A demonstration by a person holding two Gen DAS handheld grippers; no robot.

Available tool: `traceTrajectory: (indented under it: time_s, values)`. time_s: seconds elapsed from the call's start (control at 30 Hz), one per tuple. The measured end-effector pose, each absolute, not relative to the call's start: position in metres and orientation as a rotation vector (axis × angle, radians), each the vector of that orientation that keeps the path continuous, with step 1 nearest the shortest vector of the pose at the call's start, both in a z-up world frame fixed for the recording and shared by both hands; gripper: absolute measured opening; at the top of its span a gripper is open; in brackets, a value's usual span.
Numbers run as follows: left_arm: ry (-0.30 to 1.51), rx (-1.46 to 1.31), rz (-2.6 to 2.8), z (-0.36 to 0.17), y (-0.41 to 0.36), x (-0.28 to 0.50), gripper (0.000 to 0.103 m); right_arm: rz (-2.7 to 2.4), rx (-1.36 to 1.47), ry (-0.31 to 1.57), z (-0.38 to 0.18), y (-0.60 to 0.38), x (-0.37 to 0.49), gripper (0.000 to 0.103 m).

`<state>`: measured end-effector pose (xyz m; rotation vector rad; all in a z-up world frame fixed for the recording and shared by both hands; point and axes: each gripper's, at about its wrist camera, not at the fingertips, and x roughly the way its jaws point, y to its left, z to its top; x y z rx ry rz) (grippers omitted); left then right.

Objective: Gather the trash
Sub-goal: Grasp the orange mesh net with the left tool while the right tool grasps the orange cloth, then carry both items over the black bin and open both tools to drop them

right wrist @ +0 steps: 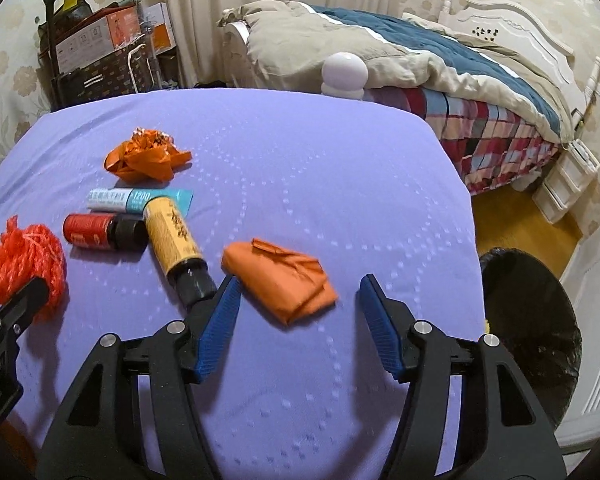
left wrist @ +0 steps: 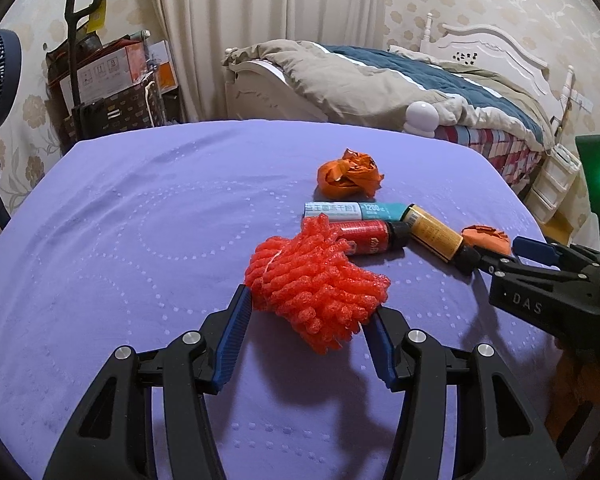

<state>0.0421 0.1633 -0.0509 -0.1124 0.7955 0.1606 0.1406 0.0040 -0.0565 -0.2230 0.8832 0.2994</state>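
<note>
The left gripper point(left wrist: 308, 308) has its two blue fingers point(left wrist: 236, 320) closed on a red foam net point(left wrist: 316, 292), a bundle of puffy mesh. The left finger touches the bundle's left edge and the right finger is pressed into its lower right side. The net sits low over the purple tabletop point(left wrist: 140, 220); whether it rests on the cloth or is a little lifted I cannot tell.

The right gripper point(right wrist: 296, 300) is open, with its fingers point(right wrist: 380, 320) set wide apart. A folded orange paper point(right wrist: 280, 280) lies on the tabletop point(right wrist: 300, 160) between them, nearer to the left finger, and the pads do not press it. The picture is a little blurred there.

Beyond the net lie more pieces of trash. A red bottle point(left wrist: 370, 236) with a black cap lies on its side, just beside the net. A yellow bottle point(left wrist: 436, 236) lies slanted next to it, its black cap towards the right gripper. Behind both bottles is a flat white and teal tube point(left wrist: 352, 211), and further back a crumpled orange wrapper point(left wrist: 350, 174).

At the right of the tabletop, lower down on the floor, stands a bin lined with a black bag point(right wrist: 532, 328). Behind the tabletop there is a bed point(left wrist: 380, 80) with a beige and blue quilt, a pale curtain point(left wrist: 260, 20), and some boxes point(left wrist: 112, 76) stacked in the left corner.
</note>
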Motion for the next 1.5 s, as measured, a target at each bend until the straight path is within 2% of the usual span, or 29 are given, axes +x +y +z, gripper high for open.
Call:
traceTrajectory:
  time_s: [0.3,0.97,1.5]
  values:
    - [0.792,-0.112,0.153,-0.051,0.165,0.04,0.054,0.306,-0.221,0.877,-0.055,0.005,0.134,0.037]
    - [0.774,-0.08,0.076,-0.045,0.129,0.024,0.053,0.263,-0.153,0.863,-0.049,-0.033,0.074,0.035]
    - [0.72,0.002,-0.078,-0.025,0.052,0.024,0.053,0.093,-0.07,0.802,-0.035,-0.115,0.05,0.035]
